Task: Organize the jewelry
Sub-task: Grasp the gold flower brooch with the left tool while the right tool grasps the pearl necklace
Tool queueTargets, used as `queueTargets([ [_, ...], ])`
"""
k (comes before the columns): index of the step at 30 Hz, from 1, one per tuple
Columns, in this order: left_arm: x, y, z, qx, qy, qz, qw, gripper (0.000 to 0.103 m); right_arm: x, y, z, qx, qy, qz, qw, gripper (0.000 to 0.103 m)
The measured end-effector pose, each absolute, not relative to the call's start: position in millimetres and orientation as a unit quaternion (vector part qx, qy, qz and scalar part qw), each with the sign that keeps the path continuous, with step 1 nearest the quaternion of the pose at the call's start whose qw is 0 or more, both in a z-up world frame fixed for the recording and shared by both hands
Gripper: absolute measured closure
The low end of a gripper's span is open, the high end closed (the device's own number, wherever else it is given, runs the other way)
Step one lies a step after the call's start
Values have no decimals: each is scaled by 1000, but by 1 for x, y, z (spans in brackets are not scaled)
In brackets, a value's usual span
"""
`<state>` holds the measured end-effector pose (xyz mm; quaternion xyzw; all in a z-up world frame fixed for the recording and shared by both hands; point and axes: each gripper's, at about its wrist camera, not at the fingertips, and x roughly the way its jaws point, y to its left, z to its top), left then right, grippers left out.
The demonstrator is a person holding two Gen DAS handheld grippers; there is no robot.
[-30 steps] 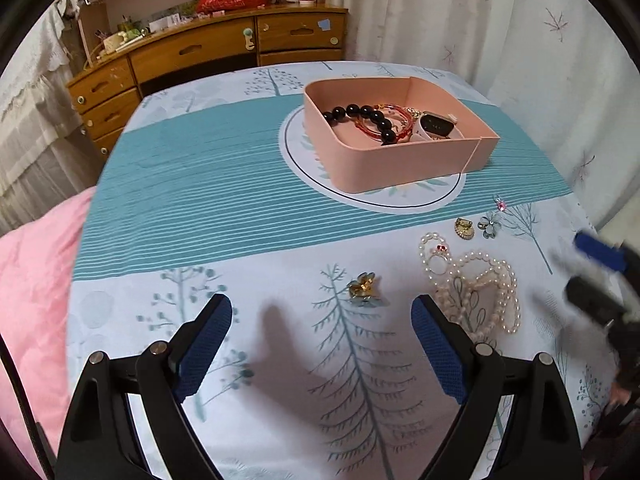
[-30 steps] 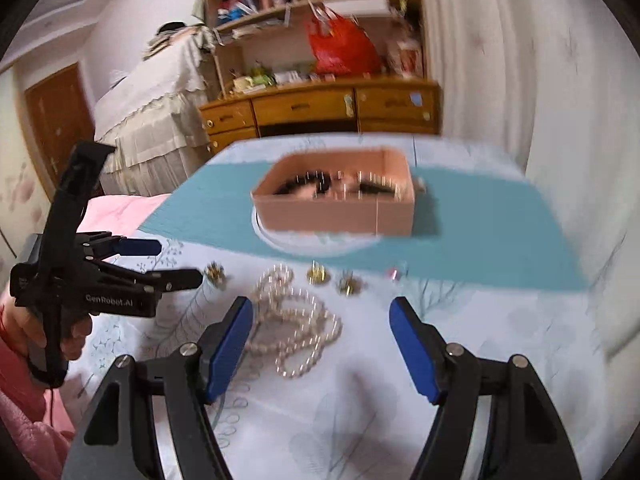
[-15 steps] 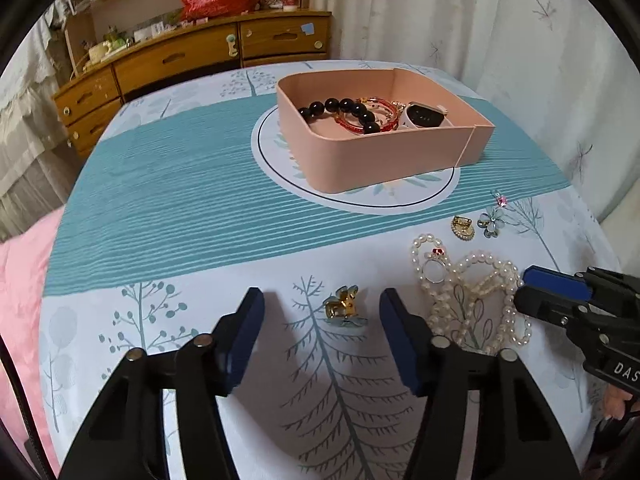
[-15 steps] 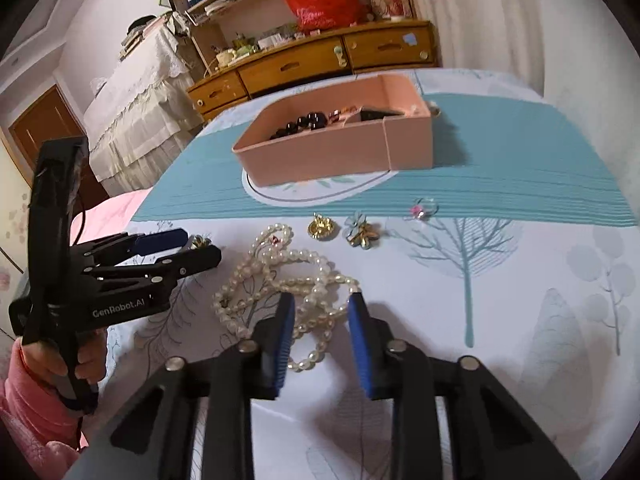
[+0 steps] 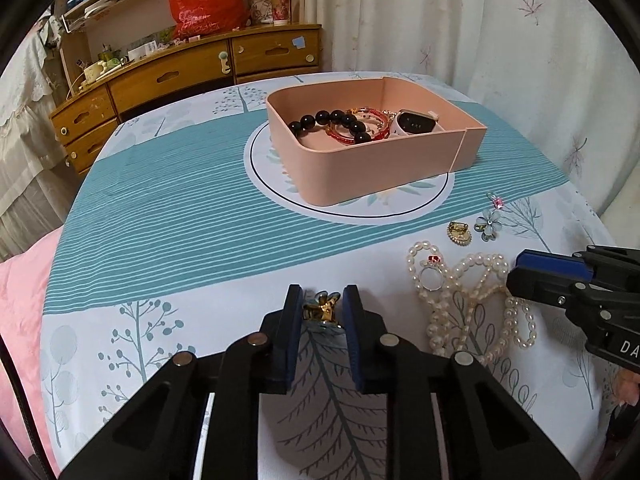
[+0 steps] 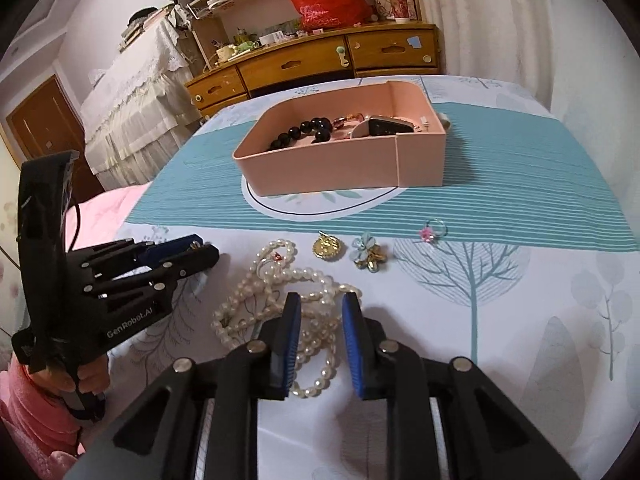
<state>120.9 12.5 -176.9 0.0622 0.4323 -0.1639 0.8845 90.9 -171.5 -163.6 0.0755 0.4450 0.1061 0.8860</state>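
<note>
We are holding the left gripper (image 5: 320, 304) low over the near part of the tabletop (image 5: 168, 216), its jaws narrowed around the small gold brooch (image 5: 320, 309); the blue pads (image 5: 293, 312) are sitting on either side of the brooch, though we cannot tell whether they are pressing it.

To the right of the brooch, the white pearl necklace (image 5: 472, 300) is lying in loose loops on the leaf-printed white and teal tablecloth (image 5: 200, 280), with a silver ring bearing a red stone (image 5: 431, 270) resting among the pearls. We are bringing the right gripper (image 6: 320, 320) down over the near loops of that necklace (image 6: 280, 292), jaws nearly closed with pearl strands lying between them; a firm grip is not clear.

Just beyond the necklace, a round gold pendant (image 5: 459, 233), a pale blue flower brooch (image 5: 486, 227) and a small ring with a pink stone (image 5: 497, 201) are lying in a row.

Farther away, the pink rectangular box (image 5: 380, 168) is standing on a white circle, holding a black bead bracelet (image 5: 332, 120), red bangles (image 5: 360, 128) and a smartwatch (image 5: 414, 122).
</note>
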Motion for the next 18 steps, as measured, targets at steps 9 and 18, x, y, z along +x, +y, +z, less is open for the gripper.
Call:
queueTargets([
  [9,121,13,-177,60,430,-165,886,85,98,-148,-165,34,453,163,876,81],
  [18,121,11,-178,58,425,-165,888,85,114,-131,-165,-23,469,175,865,81],
])
